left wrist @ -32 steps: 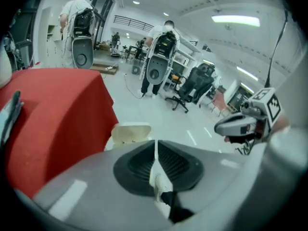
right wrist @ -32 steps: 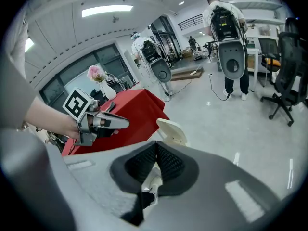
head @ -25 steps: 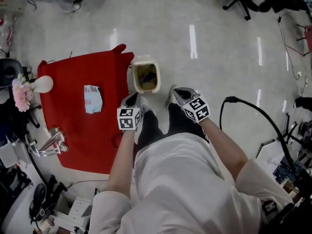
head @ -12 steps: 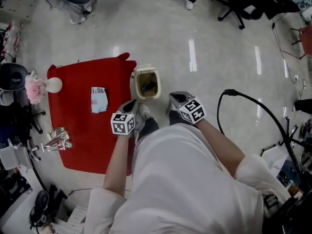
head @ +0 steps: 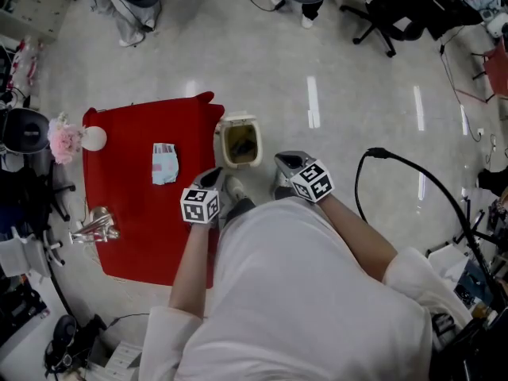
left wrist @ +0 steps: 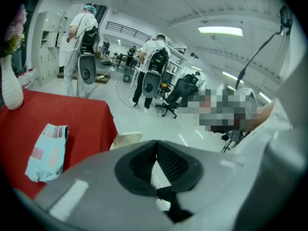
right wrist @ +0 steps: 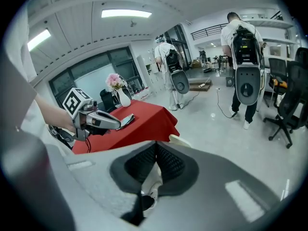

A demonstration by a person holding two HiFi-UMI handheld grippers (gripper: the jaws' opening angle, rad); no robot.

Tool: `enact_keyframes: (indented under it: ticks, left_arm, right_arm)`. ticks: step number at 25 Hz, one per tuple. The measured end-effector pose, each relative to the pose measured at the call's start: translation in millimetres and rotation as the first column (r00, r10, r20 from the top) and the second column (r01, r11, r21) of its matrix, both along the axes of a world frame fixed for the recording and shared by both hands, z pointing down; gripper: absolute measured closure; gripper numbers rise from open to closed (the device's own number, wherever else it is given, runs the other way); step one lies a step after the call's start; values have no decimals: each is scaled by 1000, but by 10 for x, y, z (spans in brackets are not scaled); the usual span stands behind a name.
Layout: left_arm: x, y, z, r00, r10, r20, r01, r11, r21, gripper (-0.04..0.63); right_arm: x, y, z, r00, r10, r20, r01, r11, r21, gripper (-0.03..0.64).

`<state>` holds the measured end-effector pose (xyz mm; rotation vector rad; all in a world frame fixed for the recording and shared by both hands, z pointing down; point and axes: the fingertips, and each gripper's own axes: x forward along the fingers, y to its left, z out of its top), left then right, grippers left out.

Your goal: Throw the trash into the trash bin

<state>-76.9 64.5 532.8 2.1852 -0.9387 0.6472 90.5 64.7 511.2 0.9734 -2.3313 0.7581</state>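
Hovering side by side, the left gripper [head: 213, 179] and right gripper [head: 286, 163] both have jaws pressed together. The trash [head: 164, 163] lies mid-table [head: 119, 213], with the bin [head: 240, 143] just off the table's far right corner.

The left tool [head: 213, 178] and the right tool [head: 286, 163] are held side by side in front of the body, both angled forward and downward. Each tool's jaws are seen pressed together. Both forearms [head: 190, 264] are extended from white sleeves [head: 168, 338], elbows bent.
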Motion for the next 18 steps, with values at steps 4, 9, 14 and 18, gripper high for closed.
enact_keyframes:
  ticks: [4,9,14,18]
  left_arm:
    - [-72,-11,-20,1000,-22,5,22,1000,5,589]
    - [-235,-63,-43,998,-63,27,62,998,27,570]
    - [-528,-170,-26,991,-118,56,115,992,45,537]
    - [-784,-257,-3,982,-163,96,158,986,63,492]
  right_arm:
    - [-17,3,-27,1000,-6,-4,6,1000,3,615]
    - [-61,17,-51,1000,-15,-7,15,1000,10,615]
    - [-117,-1,-40,1000,-18,-12,19,1000,13,615]
    - [-169,-25,-31,1000,-24,-13,24,1000,15,615]
